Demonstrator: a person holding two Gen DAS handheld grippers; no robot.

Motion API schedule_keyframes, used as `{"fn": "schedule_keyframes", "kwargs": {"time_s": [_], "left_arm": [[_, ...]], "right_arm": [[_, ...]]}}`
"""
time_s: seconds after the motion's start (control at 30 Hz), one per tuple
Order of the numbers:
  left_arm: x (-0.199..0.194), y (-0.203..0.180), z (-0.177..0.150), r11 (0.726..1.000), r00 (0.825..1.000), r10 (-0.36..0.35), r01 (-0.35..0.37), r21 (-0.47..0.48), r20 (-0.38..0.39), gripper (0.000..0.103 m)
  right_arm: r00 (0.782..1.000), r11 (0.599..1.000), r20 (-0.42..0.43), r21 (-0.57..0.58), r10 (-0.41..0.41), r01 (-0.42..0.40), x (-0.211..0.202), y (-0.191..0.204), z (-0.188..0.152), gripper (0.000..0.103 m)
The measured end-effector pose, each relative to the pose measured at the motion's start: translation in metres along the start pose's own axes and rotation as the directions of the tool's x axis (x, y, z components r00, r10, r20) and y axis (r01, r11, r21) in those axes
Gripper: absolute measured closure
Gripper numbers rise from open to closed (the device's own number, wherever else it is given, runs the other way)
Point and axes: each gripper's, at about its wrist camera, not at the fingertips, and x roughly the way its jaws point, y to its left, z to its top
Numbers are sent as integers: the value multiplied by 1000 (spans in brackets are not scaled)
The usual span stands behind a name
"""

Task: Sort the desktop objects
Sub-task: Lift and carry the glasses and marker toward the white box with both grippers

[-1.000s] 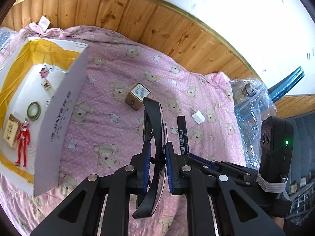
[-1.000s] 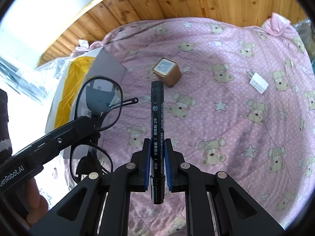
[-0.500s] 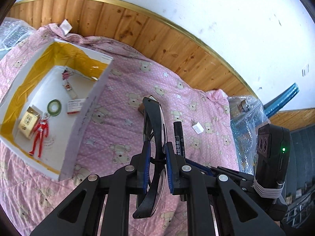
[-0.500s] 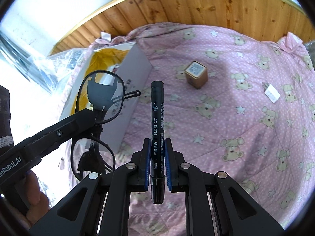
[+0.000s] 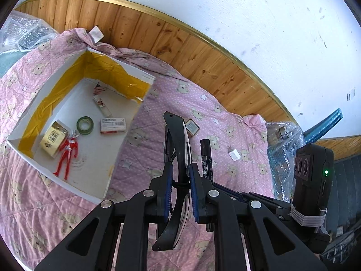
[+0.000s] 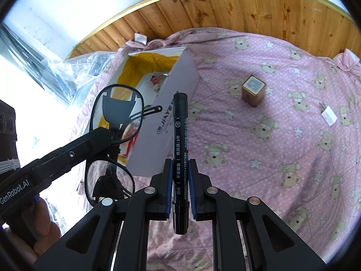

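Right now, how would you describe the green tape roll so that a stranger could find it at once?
Find the white cardboard box with yellow tape inside, lying on the pink bear-print quilt. On its floor, the green tape roll lies flat between a beige carton and a small white packet, just above a red toy figure. It is the only ring-shaped thing there.

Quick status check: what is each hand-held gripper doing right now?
Left hand-held gripper: shut on the black-framed glasses.
Right hand-held gripper: shut on the black marker.
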Motion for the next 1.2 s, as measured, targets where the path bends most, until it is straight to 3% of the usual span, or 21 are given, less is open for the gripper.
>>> {"fn": "schedule_keyframes", "kwargs": {"time_s": [0.7, 1.2], "left_arm": [[-36, 63, 33, 999, 999, -9, 10, -34, 48, 88], [-48, 118, 57, 997, 998, 12, -7, -81, 62, 88]], "right_arm": [[999, 999, 22, -30, 32, -31, 14, 73, 22, 89], [999, 998, -10, -43, 49, -49, 51, 118, 39, 89]]}}
